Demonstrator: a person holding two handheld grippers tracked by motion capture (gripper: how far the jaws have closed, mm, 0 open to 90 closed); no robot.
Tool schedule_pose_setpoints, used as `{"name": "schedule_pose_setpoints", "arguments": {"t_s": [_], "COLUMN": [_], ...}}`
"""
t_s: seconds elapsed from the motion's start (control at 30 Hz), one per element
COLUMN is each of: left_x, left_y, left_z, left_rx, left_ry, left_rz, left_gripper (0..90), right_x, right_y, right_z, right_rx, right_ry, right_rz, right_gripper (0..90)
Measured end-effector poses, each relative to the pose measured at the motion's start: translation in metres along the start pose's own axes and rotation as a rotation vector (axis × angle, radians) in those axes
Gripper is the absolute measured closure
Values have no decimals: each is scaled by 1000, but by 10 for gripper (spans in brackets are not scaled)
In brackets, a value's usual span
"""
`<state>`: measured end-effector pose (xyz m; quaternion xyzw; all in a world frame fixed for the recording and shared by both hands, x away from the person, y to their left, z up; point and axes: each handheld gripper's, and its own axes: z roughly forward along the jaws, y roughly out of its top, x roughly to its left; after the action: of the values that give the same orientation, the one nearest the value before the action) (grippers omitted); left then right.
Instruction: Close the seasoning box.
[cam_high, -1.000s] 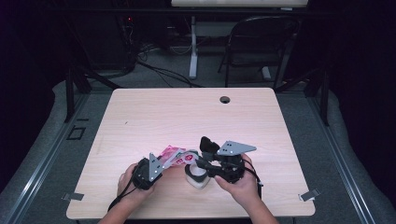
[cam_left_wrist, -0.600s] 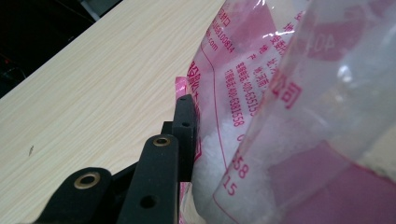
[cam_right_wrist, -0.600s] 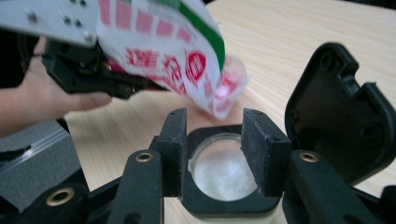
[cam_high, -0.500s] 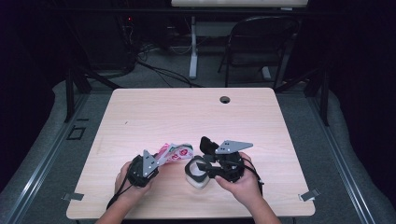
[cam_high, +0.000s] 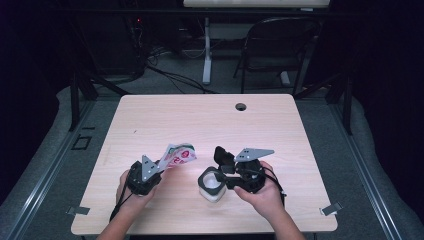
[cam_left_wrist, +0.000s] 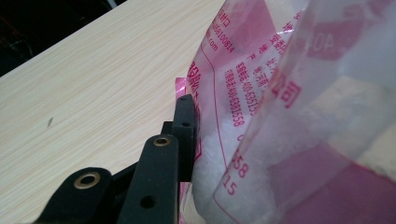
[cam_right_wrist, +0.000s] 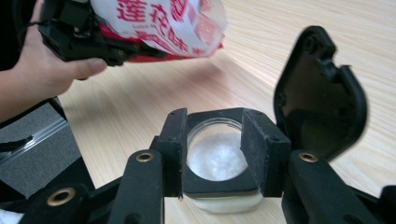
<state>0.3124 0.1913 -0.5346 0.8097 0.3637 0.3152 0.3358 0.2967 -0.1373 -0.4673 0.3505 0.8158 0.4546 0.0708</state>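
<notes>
Jar (cam_right_wrist: 217, 161) between right tongs (cam_right_wrist: 215, 154), bag (cam_high: 177, 155) in left tongs (cam_high: 159, 167)

One bag (cam_high: 177, 156), one jar (cam_high: 211, 186), two grippers, one table (cam_high: 200, 120).

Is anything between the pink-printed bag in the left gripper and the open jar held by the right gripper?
Nothing visible. Bare wooden table lies between the pink-and-white plastic bag and the small clear jar of white powder. Its black flip lid stands open on the side away from the bag, leaving the mouth clear.
</notes>
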Motion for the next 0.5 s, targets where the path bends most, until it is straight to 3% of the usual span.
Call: {"name": "schedule_pose_setpoints", "arguments": {"t_s": [0.5], "left_x": [37], "left_y": [-13], "left_z": [-3], "left_rx": [25], "left_ry": [92], "left_rz": [-113], "left_gripper": [740], "right_x": [-12], "right_y": [-1], "right_z": [-6], "right_rx": [16], "right_ry": [-42], "right_rz": [37], "right_gripper": [619]}}
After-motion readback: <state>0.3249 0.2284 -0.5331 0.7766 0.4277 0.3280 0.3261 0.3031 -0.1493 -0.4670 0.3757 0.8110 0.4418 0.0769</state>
